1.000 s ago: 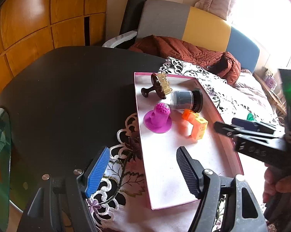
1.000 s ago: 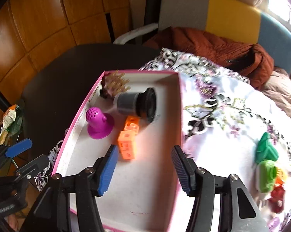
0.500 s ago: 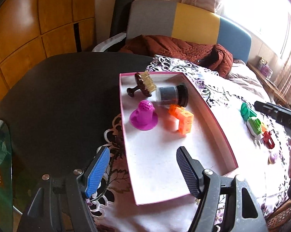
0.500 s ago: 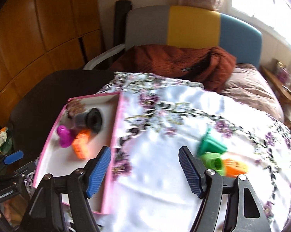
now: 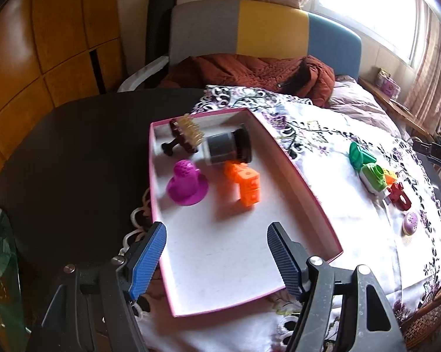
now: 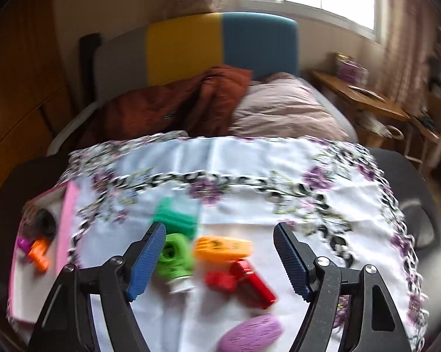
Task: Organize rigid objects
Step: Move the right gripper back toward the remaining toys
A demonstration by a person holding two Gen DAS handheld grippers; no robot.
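Note:
A pink-rimmed box (image 5: 296, 170) lies on the flowered cloth. It holds a brown brush (image 5: 185, 136), a grey-black cylinder (image 5: 227, 148), a magenta cone (image 5: 186, 182) and an orange block piece (image 5: 245, 183). My left gripper (image 5: 216, 256) hangs open over the box's near end, nothing between its fingers. My right gripper (image 6: 220, 255) is over the loose toys to the right, its jaws opening and pressing on nothing: a teal piece (image 6: 176, 220), a green piece (image 6: 175, 258), an orange piece (image 6: 223, 248), a red piece (image 6: 243, 283) and a purple oval (image 6: 249, 334).
The cloth (image 5: 331, 193) covers the right part of a dark round table (image 5: 73, 158). Behind stand a grey-yellow-blue chair (image 5: 264, 32) with a rust jacket (image 5: 249, 70), and wooden cabinets at left. A wicker edge (image 5: 425, 319) shows at lower right.
My right gripper swung from above the box to the right, over the loose toys, and its jaws widened. The left gripper shifted a little, still open over the box.

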